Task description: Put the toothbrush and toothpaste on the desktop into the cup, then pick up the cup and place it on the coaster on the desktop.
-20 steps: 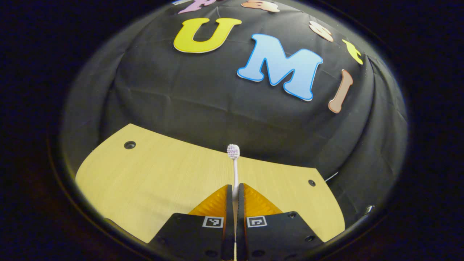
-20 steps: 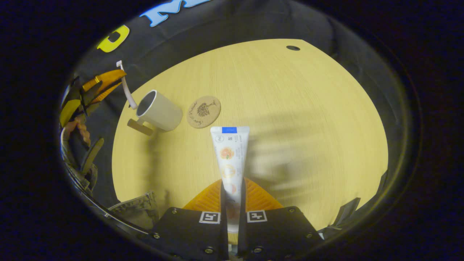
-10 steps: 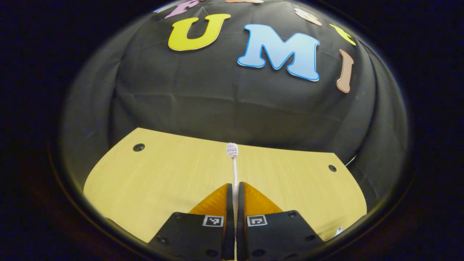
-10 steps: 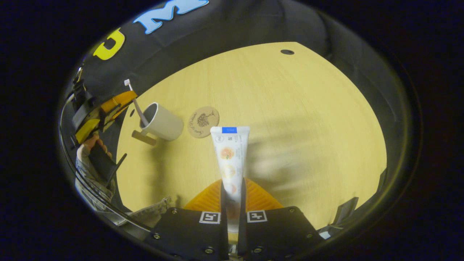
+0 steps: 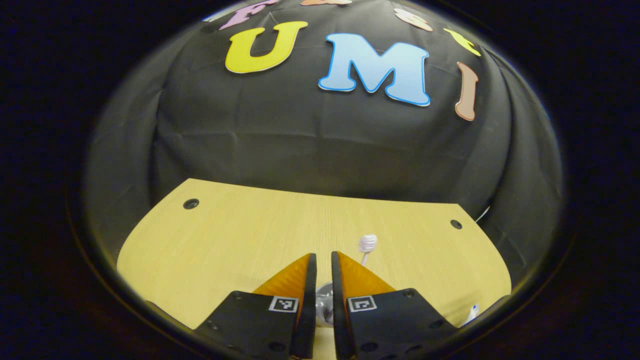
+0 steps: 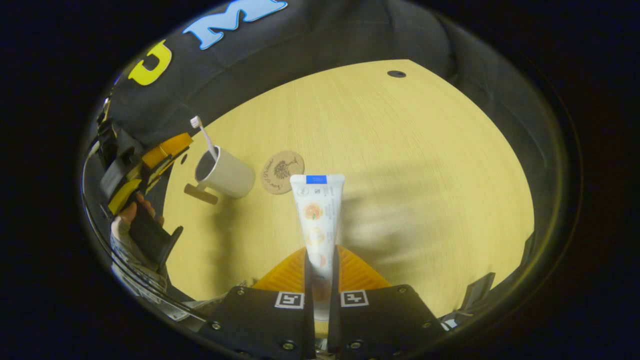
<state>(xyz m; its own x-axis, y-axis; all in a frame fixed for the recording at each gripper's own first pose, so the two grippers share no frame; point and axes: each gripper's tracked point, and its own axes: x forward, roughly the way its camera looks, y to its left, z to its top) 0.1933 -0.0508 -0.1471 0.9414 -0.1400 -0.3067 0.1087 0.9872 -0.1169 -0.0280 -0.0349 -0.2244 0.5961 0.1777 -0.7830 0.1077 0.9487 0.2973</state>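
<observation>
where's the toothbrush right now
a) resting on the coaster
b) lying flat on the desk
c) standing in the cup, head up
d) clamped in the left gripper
c: in the right gripper view the toothbrush leans inside the cup with its bristles up, and the left gripper has its fingers slightly apart with nothing between them.

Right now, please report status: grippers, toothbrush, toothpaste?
Left gripper open. Toothbrush standing in cup. Right gripper shut on toothpaste. Coaster bare beside cup.
</observation>
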